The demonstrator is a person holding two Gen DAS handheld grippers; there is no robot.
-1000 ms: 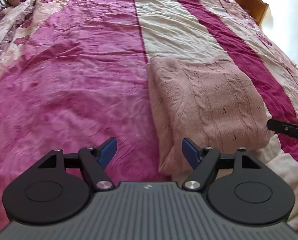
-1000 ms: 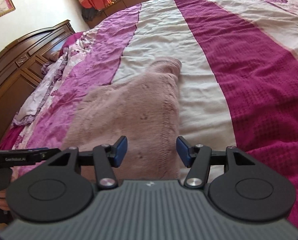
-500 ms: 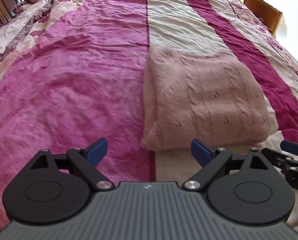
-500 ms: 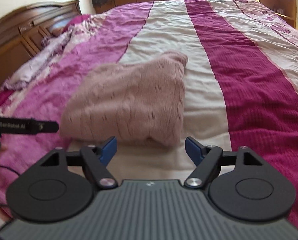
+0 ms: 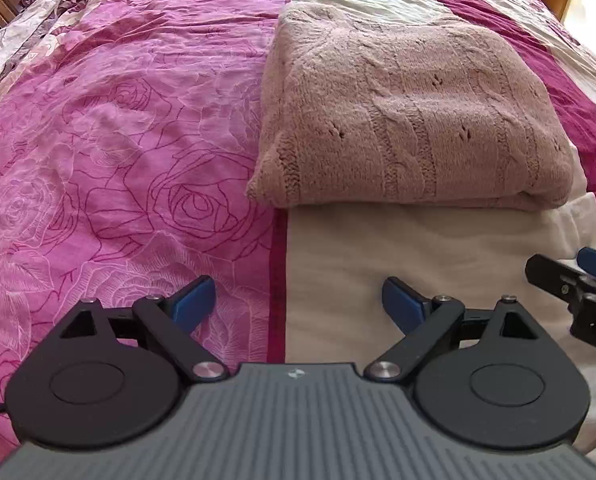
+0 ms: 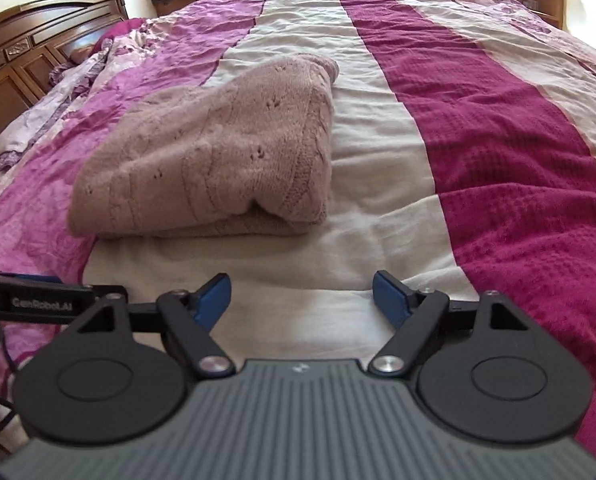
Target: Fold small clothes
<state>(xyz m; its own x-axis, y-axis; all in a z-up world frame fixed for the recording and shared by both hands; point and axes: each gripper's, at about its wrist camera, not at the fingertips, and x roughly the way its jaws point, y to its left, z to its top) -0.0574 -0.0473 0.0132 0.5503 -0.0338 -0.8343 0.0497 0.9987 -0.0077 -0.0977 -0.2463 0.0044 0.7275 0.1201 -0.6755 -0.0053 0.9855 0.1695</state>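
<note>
Blue-padded left tool (image 5: 298, 300), right tool (image 6: 301, 296) — wide, empty.

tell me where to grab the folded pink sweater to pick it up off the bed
Probably the pink sweater by its near edge, coming in low from the front. There the layers stack into one thick band facing both grippers, so each pair of open jaws could close over all layers, one toward each near corner. The top is broad and flat, offering nothing to pinch.

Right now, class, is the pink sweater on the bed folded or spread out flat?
Folded. The sweater lies as a compact rectangle on the bedspread, with doubled layers showing along its near edge.
</note>
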